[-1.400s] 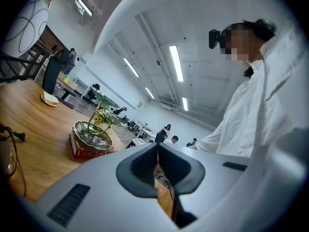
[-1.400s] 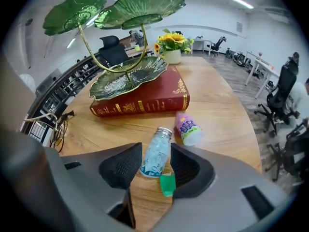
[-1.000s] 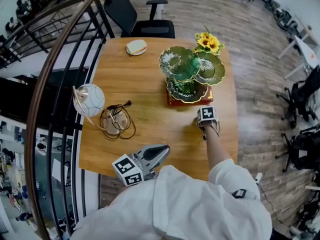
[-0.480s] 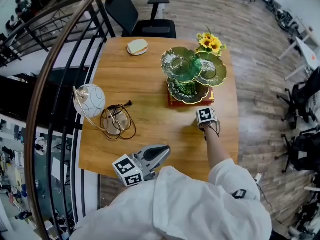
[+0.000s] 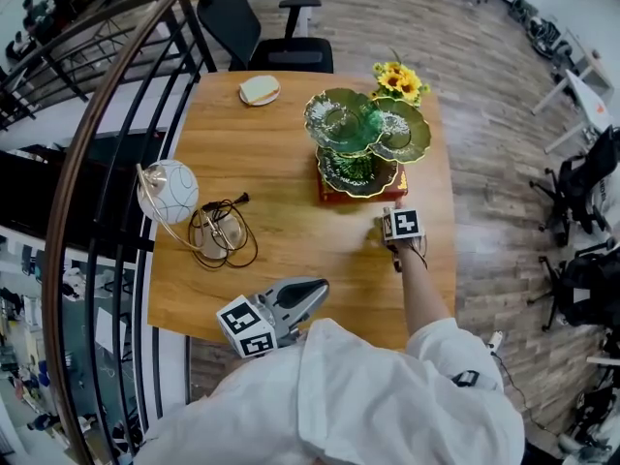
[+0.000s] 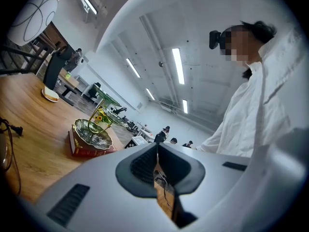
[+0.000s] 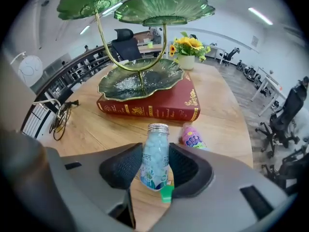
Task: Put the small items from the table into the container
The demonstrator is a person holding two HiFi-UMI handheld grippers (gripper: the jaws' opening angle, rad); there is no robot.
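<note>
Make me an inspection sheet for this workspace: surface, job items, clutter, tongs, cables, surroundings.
Surface: light wooden table, no spills seen.
Job's things: small clear bottle of pale blue candies; pink wrapped packet lying beside it; green three-tier leaf-shaped dish stand resting on a red hardcover book.
Clutter: white globe lamp, yellow flower pot, small round plate at the far edge.
Grippers: right tongs closed on the bottle; left tongs shut, holding nothing, at the near edge.
Cables: black cord coiled at the lamp base.
Surroundings: black office chair, curved metal railing.
</note>
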